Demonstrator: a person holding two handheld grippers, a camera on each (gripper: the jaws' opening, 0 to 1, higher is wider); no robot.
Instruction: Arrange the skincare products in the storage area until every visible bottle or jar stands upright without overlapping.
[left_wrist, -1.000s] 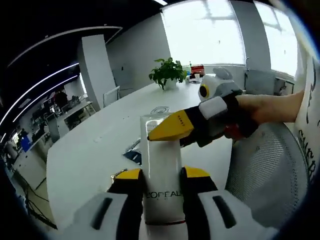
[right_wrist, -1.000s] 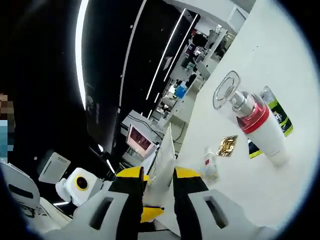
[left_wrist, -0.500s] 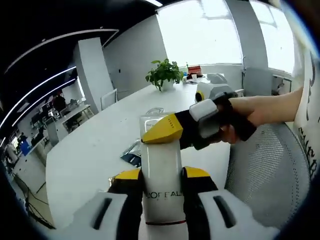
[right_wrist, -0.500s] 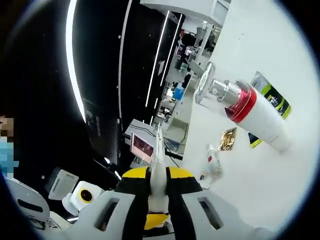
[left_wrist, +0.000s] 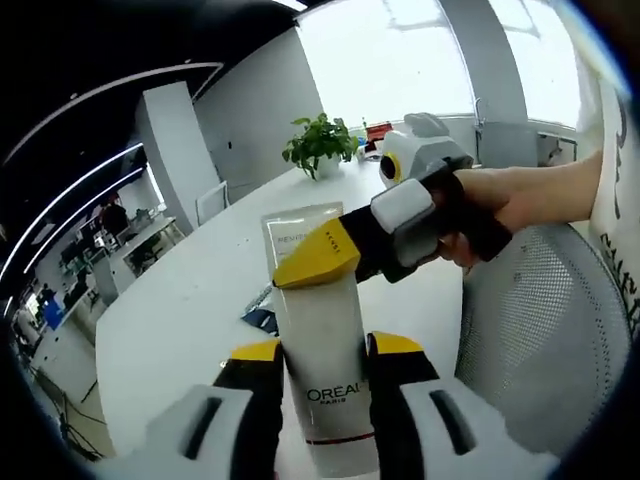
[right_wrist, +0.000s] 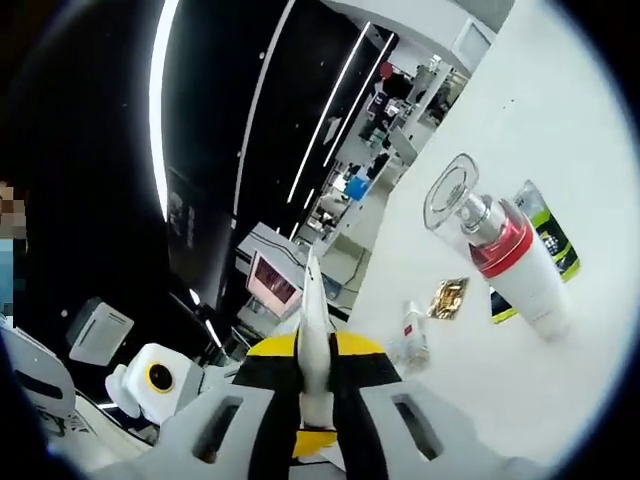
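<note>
Table (left_wrist: 180, 320): white, in an office.
Tube (left_wrist: 318, 330): soft, light; hold near the cap.
Left gripper (left_wrist: 322, 368): jaws clamp its lower part.
Right gripper (right_wrist: 315, 368): jaws pinch its flat end.

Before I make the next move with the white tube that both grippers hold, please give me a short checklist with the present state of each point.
1. Left gripper grips the white L'Oreal tube low on its body: ok.
2. Right gripper clamps the tube's flat crimped end: ok.
3. Tube stands on the white table: not ok, it is held up.
4. White pump bottle with red collar and clear cap upright: cannot tell, the view is tilted.
5. Green and black tube upright: not ok, it lies flat.
6. Free spot for the tube: cannot tell.
</note>
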